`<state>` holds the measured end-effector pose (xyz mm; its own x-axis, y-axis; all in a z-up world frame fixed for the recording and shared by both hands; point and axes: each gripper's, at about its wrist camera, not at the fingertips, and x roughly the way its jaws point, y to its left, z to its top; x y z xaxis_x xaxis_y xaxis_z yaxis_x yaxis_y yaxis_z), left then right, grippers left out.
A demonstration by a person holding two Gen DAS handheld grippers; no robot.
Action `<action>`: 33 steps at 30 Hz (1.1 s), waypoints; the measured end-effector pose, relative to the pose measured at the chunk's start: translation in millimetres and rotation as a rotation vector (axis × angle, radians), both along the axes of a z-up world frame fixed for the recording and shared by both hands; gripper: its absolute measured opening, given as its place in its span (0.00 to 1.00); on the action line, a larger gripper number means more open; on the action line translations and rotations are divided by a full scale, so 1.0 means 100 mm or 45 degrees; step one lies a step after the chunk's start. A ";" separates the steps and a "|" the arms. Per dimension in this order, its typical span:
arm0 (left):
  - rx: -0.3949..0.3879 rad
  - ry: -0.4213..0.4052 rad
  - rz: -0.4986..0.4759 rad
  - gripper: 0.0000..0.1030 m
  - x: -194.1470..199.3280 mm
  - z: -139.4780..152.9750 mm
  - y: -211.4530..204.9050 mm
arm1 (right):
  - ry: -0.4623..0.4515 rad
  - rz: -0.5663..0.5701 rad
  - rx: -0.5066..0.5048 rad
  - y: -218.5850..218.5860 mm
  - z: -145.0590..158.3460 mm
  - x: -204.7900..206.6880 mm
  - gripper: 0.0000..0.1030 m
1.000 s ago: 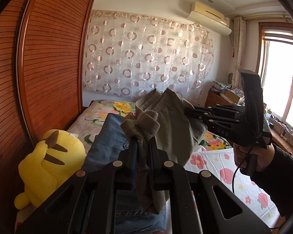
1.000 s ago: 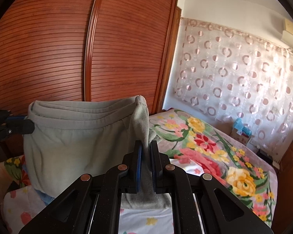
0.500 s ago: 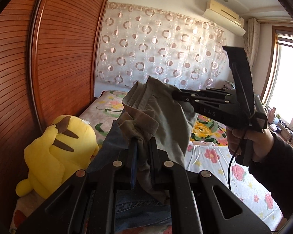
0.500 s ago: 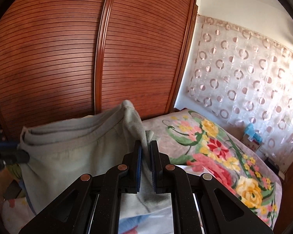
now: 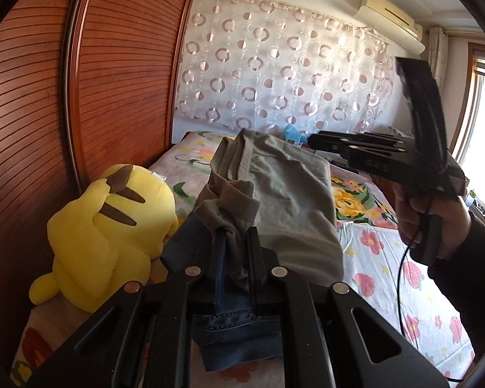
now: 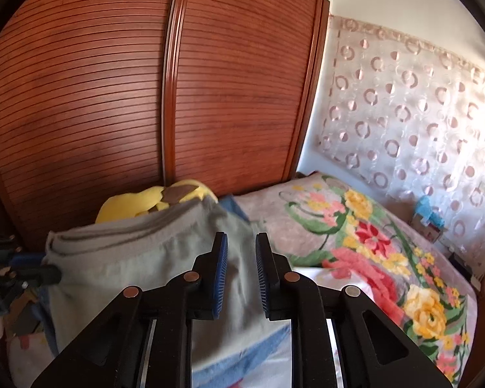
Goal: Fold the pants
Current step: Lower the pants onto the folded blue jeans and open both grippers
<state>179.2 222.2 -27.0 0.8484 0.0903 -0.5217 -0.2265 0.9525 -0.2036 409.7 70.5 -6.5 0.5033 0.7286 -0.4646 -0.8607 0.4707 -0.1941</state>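
Observation:
The folded grey-green pants (image 5: 287,200) hang over a stack of blue jeans (image 5: 232,333) on the bed. My left gripper (image 5: 234,242) is shut on a bunched corner of the pants. In the right wrist view the same pants (image 6: 139,265) drape low in front of me, with the left gripper (image 6: 38,268) clamped on their left end. My right gripper (image 6: 241,245) is open, its blue pads apart and empty, just above the pants' right end. In the left wrist view the right gripper (image 5: 317,140) hovers beside the pants' far edge.
A yellow plush toy (image 5: 110,236) lies at the left against the wooden slatted wardrobe (image 5: 35,129). The bed has a white floral sheet (image 5: 391,271) and a flowered blanket (image 6: 355,245). A circle-patterned curtain (image 5: 274,77) hangs behind.
My right gripper has opened and let go of the pants' end. The pants have dropped lower onto the jeans. My left gripper still holds its corner.

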 end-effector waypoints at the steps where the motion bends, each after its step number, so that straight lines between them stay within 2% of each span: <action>1: -0.003 0.005 0.004 0.11 0.00 -0.02 0.00 | 0.028 0.008 -0.006 -0.03 -0.02 0.03 0.18; 4: -0.015 0.025 0.014 0.11 -0.01 -0.10 0.02 | 0.097 0.006 -0.035 -0.09 -0.08 0.16 0.18; 8: -0.020 0.040 0.024 0.11 -0.04 -0.17 0.02 | 0.134 -0.098 -0.070 -0.09 -0.18 0.40 0.18; 11: -0.028 0.048 0.026 0.11 -0.04 -0.21 0.02 | 0.214 -0.135 -0.043 -0.08 -0.22 0.53 0.18; 15: -0.017 0.042 0.032 0.11 -0.07 -0.19 0.00 | 0.206 -0.148 -0.018 -0.07 -0.16 0.43 0.18; 18: 0.005 0.049 0.040 0.17 -0.08 -0.16 -0.01 | 0.204 -0.124 -0.005 -0.11 -0.14 0.28 0.21; 20: 0.014 0.041 0.046 0.28 -0.10 -0.14 -0.02 | 0.204 -0.111 0.011 -0.19 -0.16 0.18 0.30; 23: 0.017 0.032 0.052 0.46 -0.14 -0.13 -0.04 | 0.207 -0.091 0.037 -0.28 -0.18 0.05 0.32; 25: 0.022 0.044 0.054 0.49 -0.15 -0.12 -0.04 | 0.223 -0.089 0.044 -0.28 -0.20 0.00 0.32; 27: 0.025 0.055 0.058 0.59 -0.16 -0.13 -0.05 | 0.242 -0.077 0.050 -0.31 -0.24 -0.05 0.32; 29: 0.045 0.057 0.054 0.78 -0.19 -0.13 -0.07 | 0.242 -0.066 0.048 -0.32 -0.27 -0.13 0.32; 33: 0.079 0.072 0.063 0.86 -0.23 -0.13 -0.11 | 0.250 -0.067 0.043 -0.40 -0.32 -0.18 0.32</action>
<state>156.5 211.2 -39.9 0.8114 0.1646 -0.5608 -0.2829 0.9502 -0.1304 391.9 31.0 -38.6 0.4431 0.7207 -0.5332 -0.8545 0.5194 -0.0081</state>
